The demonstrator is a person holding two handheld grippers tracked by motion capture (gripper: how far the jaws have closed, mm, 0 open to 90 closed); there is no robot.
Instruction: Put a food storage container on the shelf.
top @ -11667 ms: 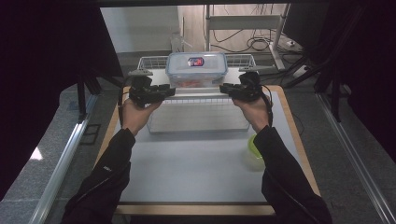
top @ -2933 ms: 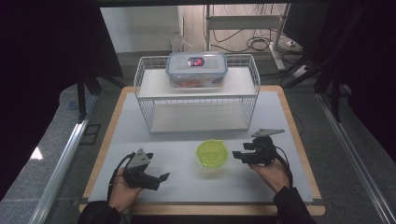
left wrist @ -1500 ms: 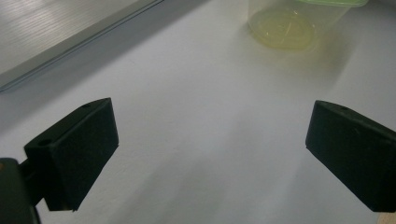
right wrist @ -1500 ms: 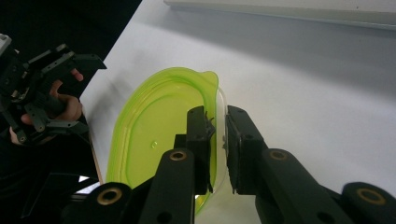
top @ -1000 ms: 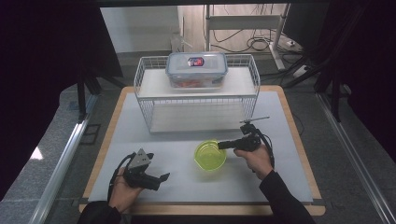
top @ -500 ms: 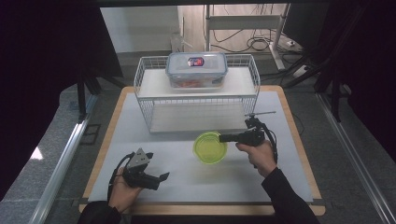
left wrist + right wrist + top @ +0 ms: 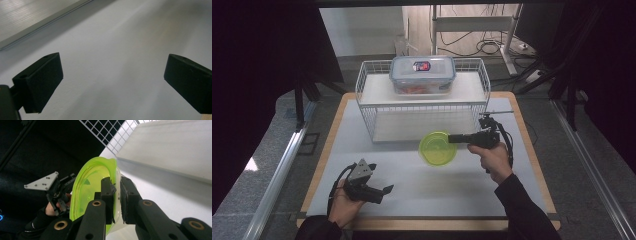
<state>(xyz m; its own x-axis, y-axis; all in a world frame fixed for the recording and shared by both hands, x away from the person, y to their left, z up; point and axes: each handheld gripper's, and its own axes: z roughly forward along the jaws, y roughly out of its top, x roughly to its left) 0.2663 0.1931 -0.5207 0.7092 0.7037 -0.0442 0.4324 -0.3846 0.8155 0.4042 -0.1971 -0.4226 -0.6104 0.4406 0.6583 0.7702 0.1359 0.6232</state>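
Right gripper (image 7: 451, 139) clamps green bowl (image 7: 438, 148) by its rim, now lifted toward wire rack (image 7: 422, 107); left gripper (image 7: 387, 191) rests wide open.

Wire rack (image 7: 422, 107) on table (image 7: 412, 170); lidded container (image 7: 422, 74) on top, contents prob. food.

Green bowl lifted by its rim.
The right gripper (image 7: 452, 138) has carried the green bowl (image 7: 438, 147) up off the surface, from lower centre toward mid-frame.
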